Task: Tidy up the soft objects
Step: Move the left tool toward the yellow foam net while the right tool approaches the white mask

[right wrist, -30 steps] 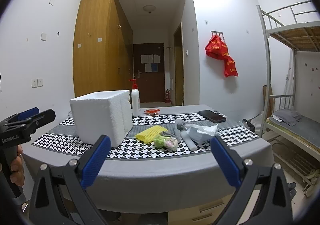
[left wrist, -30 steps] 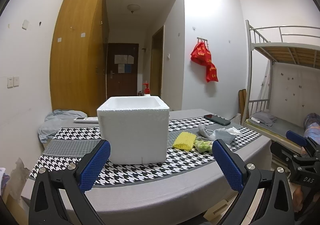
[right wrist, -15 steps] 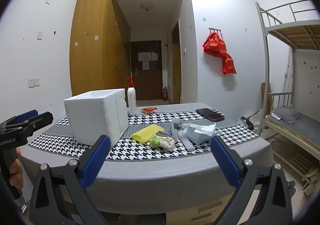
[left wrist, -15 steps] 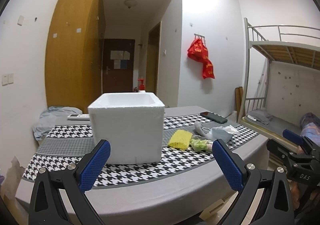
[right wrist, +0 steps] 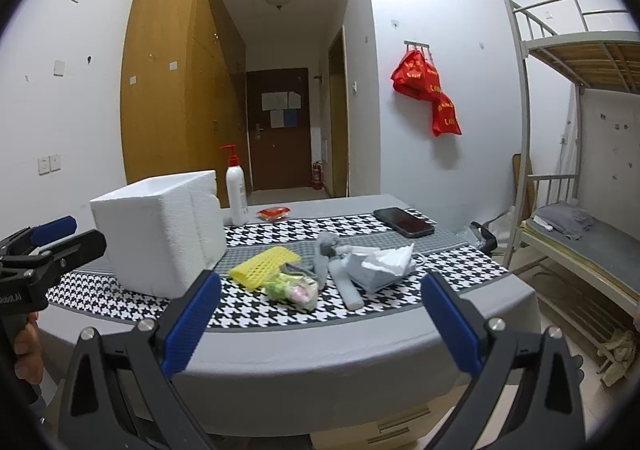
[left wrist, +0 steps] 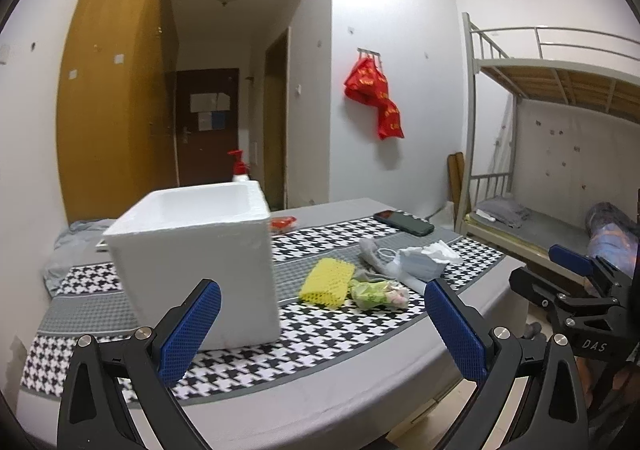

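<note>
Both claws wide apart and empty: left gripper (left wrist: pixel 320 326) facing the open white foam box (left wrist: pixel 192 258), right gripper (right wrist: pixel 318 314) short of the table edge, facing the pile. Nothing packed yet, by the look of it.

Soft things heaped on the houndstooth table runner (right wrist: pixel 400 308), just right of the box: yellow foam mesh sleeve (right wrist: pixel 264 264), small green-and-pink plush bundle (right wrist: pixel 294 290) touching its near end, grey sock or soft toy limb (right wrist: pixel 340 270), crumpled pale-blue and white face masks (right wrist: pixel 380 264).

Likely all very light, limp, easily crushed, not fragile. Mesh sleeve: springy, best pinched across its middle. Plush: grip at its bulk. Masks: slippery and loose, apt to come up singly; pinch deep into the stack. Box light too, liable to slide if nudged.
</note>
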The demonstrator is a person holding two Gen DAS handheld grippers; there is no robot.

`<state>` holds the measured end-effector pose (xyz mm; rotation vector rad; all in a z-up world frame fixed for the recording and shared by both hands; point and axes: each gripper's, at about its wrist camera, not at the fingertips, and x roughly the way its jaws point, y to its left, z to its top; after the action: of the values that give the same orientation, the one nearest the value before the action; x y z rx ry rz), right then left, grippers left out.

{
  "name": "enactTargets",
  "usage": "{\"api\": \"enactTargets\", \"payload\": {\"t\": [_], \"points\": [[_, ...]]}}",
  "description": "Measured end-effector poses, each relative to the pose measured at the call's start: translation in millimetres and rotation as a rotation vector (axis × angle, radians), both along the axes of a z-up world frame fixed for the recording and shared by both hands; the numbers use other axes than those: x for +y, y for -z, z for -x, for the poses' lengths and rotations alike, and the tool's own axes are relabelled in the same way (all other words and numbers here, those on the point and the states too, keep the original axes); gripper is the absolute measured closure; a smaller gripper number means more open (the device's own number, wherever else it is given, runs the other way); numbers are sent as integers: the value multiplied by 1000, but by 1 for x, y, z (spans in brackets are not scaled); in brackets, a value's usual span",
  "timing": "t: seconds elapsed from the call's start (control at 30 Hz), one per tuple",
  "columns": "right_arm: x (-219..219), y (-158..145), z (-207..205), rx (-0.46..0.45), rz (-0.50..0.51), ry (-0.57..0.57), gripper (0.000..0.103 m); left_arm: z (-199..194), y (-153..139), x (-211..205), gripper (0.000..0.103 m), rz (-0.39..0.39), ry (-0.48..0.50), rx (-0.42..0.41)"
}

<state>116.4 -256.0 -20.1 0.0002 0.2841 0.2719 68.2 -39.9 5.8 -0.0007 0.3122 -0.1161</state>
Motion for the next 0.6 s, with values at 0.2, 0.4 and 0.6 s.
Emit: {"api": "enactTargets", "payload": {"t": [0.2, 0.4, 0.6], "points": [[-8, 1, -20, 28, -2, 16, 2, -23, 0, -15, 1, -16, 36, 22], [-16, 3, -39, 45, -3, 28, 2, -47, 3, -29, 1, -24, 74, 73], [-27, 10, -55, 67, -13, 47, 2, -70, 9, -44, 1, -48, 99, 119]]}}
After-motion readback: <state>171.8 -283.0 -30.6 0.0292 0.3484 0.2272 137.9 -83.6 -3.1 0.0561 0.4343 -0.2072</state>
